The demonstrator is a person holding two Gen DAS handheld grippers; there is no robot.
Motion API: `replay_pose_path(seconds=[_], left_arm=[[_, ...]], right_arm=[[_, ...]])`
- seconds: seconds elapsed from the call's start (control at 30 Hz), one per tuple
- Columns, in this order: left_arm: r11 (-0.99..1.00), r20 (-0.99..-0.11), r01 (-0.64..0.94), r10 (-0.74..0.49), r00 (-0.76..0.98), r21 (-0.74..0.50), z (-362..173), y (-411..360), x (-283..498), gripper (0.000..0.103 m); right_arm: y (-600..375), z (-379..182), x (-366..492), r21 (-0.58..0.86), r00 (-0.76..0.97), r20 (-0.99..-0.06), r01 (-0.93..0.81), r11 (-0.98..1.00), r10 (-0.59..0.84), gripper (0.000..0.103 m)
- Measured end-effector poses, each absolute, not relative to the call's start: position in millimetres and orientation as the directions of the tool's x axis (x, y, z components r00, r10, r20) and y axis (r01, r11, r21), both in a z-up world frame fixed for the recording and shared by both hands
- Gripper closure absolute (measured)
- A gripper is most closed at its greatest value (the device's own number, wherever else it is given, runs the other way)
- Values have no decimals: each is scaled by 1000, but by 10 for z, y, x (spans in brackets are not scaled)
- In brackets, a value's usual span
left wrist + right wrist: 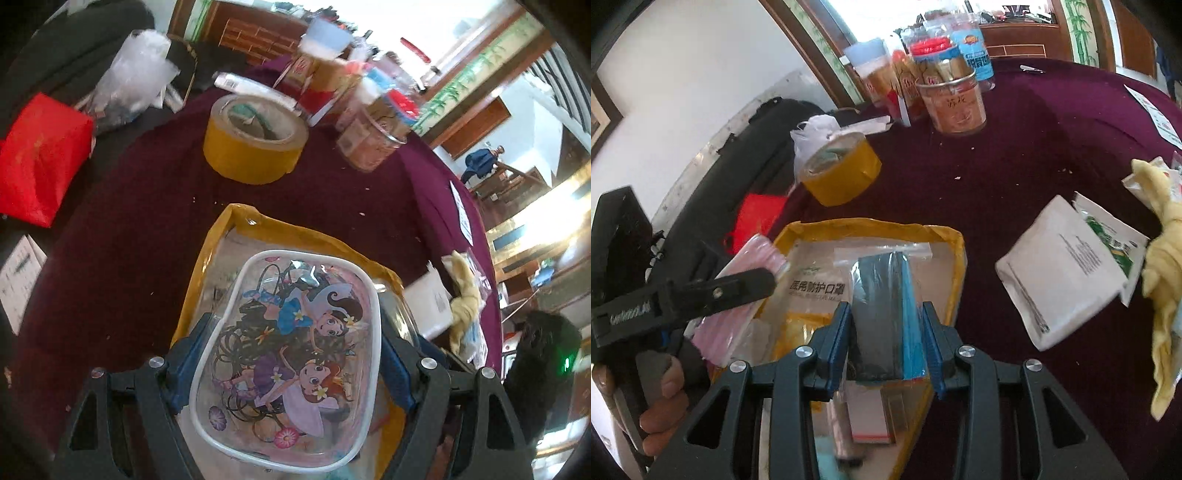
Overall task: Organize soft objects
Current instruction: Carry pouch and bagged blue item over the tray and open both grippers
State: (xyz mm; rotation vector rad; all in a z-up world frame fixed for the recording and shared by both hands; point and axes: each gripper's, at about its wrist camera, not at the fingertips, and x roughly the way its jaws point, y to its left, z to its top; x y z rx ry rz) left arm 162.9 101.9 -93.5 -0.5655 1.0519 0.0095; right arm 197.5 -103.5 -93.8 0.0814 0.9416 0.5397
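Holding both over yellow tray (pixel 955 236) at table's near edge: L gripper (pixel 291 354) clamps cartoon pouch (pixel 288 354), R gripper (pixel 884 332) pinches bagged masks (pixel 882 314). Lower flat, release gently, w/o crumpling.

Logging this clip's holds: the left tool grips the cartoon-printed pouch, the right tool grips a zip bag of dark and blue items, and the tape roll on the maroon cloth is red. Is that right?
Not quite: the tape roll is yellow, as the left wrist view shows. The rest stands: the left tool grips the cartoon pouch, and the right tool grips the zip bag.
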Motion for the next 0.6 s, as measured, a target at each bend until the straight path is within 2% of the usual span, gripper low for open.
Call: replay_pose_path(seconds=[0.13, 0.2, 0.27, 0.4, 0.57, 0.6], left_arm=[[847, -822, -259, -303, 483, -465, -1055, 1024, 1749, 17], [854, -820, -241, -307, 484, -462, -1047, 997, 1763, 14], [831, -799, -229, -354, 486, -508, -1032, 1032, 1765, 8], [755, -749, -263, -417, 515, -601, -981, 1176, 1629, 5], [805, -726, -226, -326, 605, -549, -724, 1005, 1268, 4], [813, -715, -216, -308, 627, -540, -679, 932, 1185, 1]], right_arm=[[-912, -995, 2033, 245, 481, -763, -404, 881, 432, 64], [-892, -1010, 2041, 242, 482, -765, -399, 884, 427, 56], [-867, -1017, 2051, 248, 477, -764, -405, 880, 435, 42], [-903, -960, 1995, 275, 490, -734, -419, 865, 471, 39], [-1127, -811, 1784, 326, 498, -684, -445, 834, 533, 37], [-1178, -780, 1733, 329, 506, -673, -449, 831, 540, 36]])
